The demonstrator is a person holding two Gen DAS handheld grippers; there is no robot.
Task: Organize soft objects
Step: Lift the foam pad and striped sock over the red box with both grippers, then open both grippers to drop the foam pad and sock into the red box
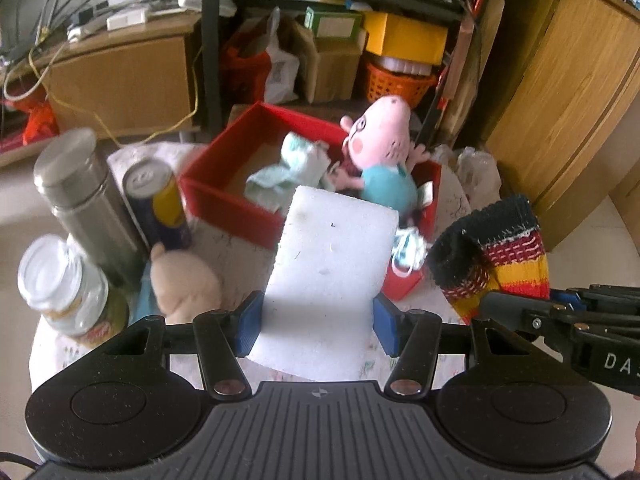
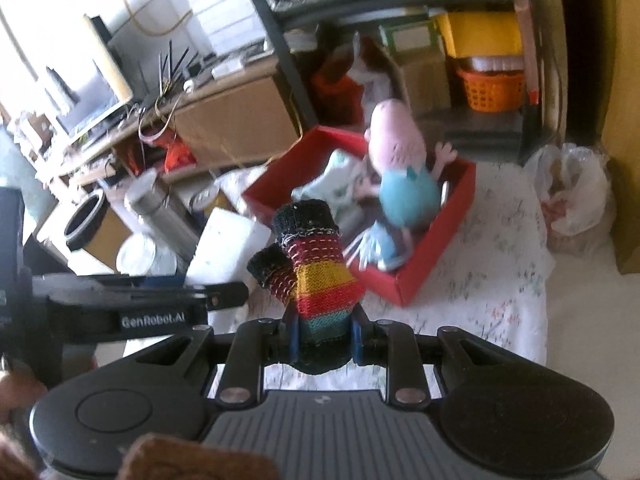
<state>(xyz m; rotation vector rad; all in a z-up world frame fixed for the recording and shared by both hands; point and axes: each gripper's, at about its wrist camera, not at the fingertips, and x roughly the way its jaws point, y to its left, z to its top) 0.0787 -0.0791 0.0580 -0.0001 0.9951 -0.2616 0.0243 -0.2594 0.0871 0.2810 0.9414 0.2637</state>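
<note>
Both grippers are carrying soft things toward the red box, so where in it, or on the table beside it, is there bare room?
Red box: its near-left floor, between the left wall and the crumpled pale cloth, is bare. The pig plush crowds its right half. On the table, the floral cloth right of the box lies open; the left side is crowded by flask, can and jar.

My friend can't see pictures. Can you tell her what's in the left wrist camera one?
The left gripper holds a white foam block above a table, in front of a red box with a pink pig toy inside. On the right, the other gripper holds a striped knitted mitten; a steel flask and can stand left.
</note>
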